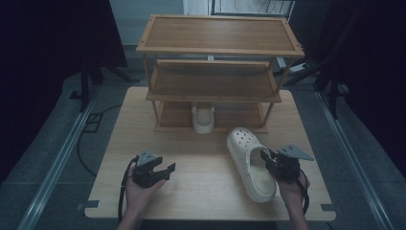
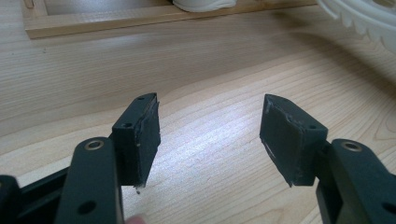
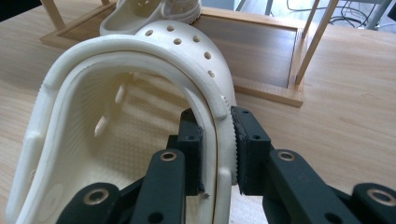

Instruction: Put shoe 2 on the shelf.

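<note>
A pale wooden desk carries a three-tier wooden shoe rack along its far edge, with two cream clogs and both grippers nearer the person.

The right gripper sits close to the near right corner of the desk, held in the person's right hand. In the right gripper view its two black jaws are clamped on the side wall of a cream perforated clog, one jaw inside the shoe's opening and the other pressed against the outer wall, near the heel end. The clog lies on the desk with its sole down (its rounded, holed toe points toward the rack) and its heel toward the near edge, right of the desk's middle.

A second cream clog stands on the rack's lowest shelf, about midway along it, its heel end facing the person and just at the shelf's front edge. The two upper shelves of the rack are bare wood.

The left gripper rests near the near left corner of the desk, cradled in the person's left hand. Its jaws stand well apart with only bare desk surface between them, as the left gripper view shows. A black cable loops from it toward the near edge.
</note>
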### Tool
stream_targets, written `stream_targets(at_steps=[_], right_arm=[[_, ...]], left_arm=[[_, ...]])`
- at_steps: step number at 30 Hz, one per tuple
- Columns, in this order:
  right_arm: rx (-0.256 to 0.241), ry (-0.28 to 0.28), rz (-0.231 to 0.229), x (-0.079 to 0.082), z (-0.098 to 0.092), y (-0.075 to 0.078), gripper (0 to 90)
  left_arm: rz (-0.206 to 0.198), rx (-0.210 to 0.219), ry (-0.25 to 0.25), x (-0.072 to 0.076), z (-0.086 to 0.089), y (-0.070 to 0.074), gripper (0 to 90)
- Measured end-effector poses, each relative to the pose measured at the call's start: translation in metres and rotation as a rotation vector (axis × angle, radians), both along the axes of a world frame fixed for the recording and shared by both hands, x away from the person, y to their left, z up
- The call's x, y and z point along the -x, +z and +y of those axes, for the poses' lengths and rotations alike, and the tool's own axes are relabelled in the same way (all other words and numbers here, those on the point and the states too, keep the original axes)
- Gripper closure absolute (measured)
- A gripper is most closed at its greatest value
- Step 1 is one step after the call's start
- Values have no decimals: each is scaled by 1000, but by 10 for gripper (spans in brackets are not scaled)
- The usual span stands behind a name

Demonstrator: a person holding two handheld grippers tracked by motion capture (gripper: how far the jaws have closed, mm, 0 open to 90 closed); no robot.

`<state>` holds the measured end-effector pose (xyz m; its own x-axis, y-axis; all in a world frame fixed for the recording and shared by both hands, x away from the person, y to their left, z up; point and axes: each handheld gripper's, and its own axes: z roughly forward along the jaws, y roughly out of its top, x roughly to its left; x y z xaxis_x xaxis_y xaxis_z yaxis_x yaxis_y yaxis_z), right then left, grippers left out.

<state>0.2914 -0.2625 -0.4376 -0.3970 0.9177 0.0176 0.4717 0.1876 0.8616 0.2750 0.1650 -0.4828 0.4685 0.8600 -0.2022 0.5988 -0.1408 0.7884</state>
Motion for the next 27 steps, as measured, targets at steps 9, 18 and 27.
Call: stream_targets(at_steps=[9,18,27], right_arm=[[35,-18,-22,-18,8,-4,755],[55,-37,-50,-40,16,-4,753],[44,-39,-57,-62,25,-2,752]], left_arm=[[6,-3,-11,0,-2,-1,385],[6,13,-5,1,-1,0,385],[8,27,-1,2,2,1,385]])
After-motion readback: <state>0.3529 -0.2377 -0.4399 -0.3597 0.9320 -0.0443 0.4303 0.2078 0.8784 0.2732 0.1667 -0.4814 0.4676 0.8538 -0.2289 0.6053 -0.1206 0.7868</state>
